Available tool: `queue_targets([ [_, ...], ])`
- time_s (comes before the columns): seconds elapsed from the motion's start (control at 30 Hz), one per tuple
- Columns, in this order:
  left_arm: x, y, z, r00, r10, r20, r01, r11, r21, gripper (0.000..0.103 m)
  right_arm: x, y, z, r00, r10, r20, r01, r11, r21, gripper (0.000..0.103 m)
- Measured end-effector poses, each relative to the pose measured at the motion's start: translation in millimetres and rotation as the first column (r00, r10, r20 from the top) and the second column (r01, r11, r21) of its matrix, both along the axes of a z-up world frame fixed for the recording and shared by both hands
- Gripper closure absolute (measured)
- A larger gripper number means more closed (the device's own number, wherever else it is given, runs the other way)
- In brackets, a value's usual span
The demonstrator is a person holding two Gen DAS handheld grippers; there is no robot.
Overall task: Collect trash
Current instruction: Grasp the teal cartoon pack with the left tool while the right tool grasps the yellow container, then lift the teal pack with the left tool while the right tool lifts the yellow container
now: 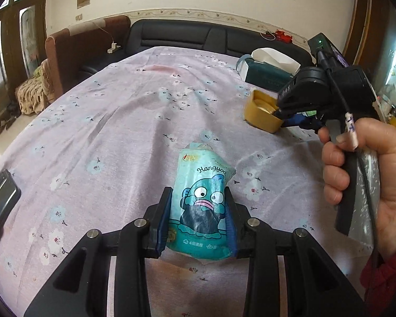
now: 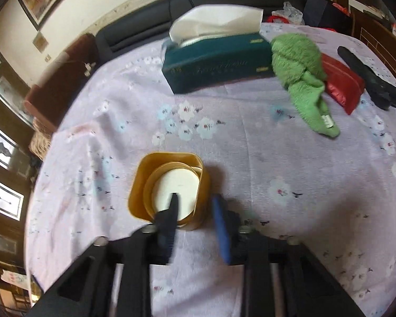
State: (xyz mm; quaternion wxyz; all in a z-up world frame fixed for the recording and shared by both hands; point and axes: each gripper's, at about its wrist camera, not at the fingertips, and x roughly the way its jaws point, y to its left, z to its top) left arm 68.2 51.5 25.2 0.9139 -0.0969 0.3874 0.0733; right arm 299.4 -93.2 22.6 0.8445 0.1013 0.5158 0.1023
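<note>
With the left gripper [image 1: 198, 219] clamped on the tissue pack [image 1: 202, 206] near the gold tin [image 2: 169, 190], the right gripper [image 2: 195, 211] straddles the tin's wall, pads not yet pressing, so a thin-edged pinch could tip it.

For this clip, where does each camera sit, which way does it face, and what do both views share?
Left wrist: on the left hand-held gripper, looking down its fingers at a teal tissue pack they clamp; the person's hand holds the right hand-held gripper.
Right wrist: on the right hand-held gripper, looking down at a yellow container, one finger inside it.
Shared: the yellow container, tissue box, floral tablecloth.
</note>
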Motion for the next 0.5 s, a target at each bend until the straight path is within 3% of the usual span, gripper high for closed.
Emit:
queue_targets([
  [0.07, 0.2, -0.8, 0.1, 1.0, -0.005, 0.0, 0.005, 1.0, -0.002, 0.069, -1.6, -1.4, -3.4, 1.0, -0.013, 0.007, 0.013, 1.0, -0.014, 0.096],
  [0.27, -2.5, -7.6, 4.1, 0.998, -0.049, 0.028, 0.049, 0.999, -0.002, 0.069, -41.3, -25.5, 10.7, 0.998, -0.016, 0.069, 0.019, 0.999, -0.039, 0.097],
  [0.5, -6.5, -28.4, 7.6, 0.985, -0.162, 0.052, 0.162, 0.987, -0.01, 0.069, -145.0, -87.2, 38.3, 0.986, -0.017, 0.168, 0.029, 0.997, -0.071, 0.097],
])
